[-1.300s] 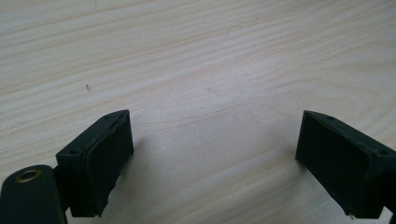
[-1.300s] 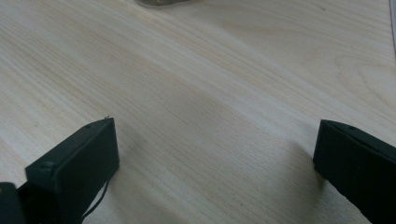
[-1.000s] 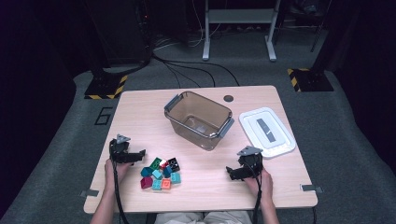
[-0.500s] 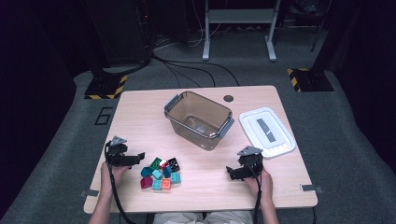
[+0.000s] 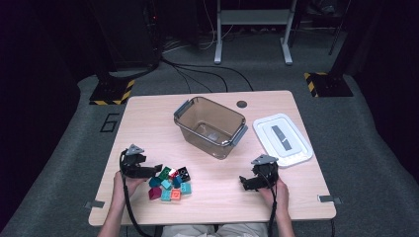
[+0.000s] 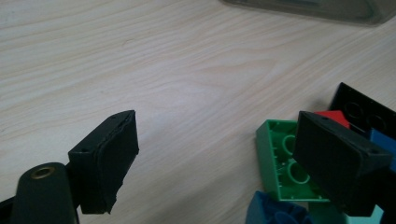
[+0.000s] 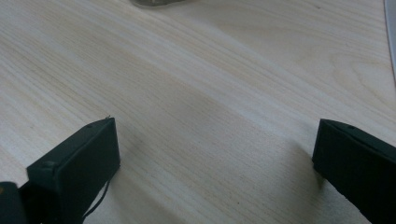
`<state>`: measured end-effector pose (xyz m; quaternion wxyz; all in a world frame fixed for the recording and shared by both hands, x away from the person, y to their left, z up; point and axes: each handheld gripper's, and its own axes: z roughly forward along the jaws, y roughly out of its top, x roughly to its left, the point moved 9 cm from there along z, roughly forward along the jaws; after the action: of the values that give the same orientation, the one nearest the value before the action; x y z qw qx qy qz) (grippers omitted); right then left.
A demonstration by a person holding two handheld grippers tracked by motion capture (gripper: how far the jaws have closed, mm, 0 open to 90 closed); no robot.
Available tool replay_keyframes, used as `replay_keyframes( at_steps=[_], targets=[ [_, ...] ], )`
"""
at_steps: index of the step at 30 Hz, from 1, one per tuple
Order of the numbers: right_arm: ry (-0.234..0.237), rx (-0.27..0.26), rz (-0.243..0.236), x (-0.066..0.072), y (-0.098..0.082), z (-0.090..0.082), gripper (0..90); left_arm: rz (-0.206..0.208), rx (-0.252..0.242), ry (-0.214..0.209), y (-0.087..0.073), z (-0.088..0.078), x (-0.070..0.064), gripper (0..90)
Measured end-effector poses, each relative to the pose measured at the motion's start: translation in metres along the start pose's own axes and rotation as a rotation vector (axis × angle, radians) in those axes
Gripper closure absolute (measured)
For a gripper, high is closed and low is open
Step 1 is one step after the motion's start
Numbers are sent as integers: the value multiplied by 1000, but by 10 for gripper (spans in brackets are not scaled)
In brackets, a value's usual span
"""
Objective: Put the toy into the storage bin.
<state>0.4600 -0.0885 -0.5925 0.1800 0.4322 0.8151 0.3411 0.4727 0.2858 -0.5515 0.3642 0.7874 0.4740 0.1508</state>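
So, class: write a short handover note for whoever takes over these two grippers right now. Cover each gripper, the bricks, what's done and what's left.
Left gripper: open, jaws just closing a little, nothing between them; at the left edge of the bricks, one finger over the green brick.
Right gripper: open, empty, over bare table.
Bin: looks empty, lid off to its right.
Done: no brick moved.
Left: probably grip bricks one by one and drop them in the bin.
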Motion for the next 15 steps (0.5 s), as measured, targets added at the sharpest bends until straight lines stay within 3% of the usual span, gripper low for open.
replay_keyframes(
  at_steps=[4, 15],
  targets=[
    [-2, 1, 1, 0, 0, 0, 1, 25, 20, -12, 0, 3, -6, 207],
    [-2, -1, -2, -1, 0, 0, 2, 65, 84, -48, -5, 10, -13, 563]
  ],
)
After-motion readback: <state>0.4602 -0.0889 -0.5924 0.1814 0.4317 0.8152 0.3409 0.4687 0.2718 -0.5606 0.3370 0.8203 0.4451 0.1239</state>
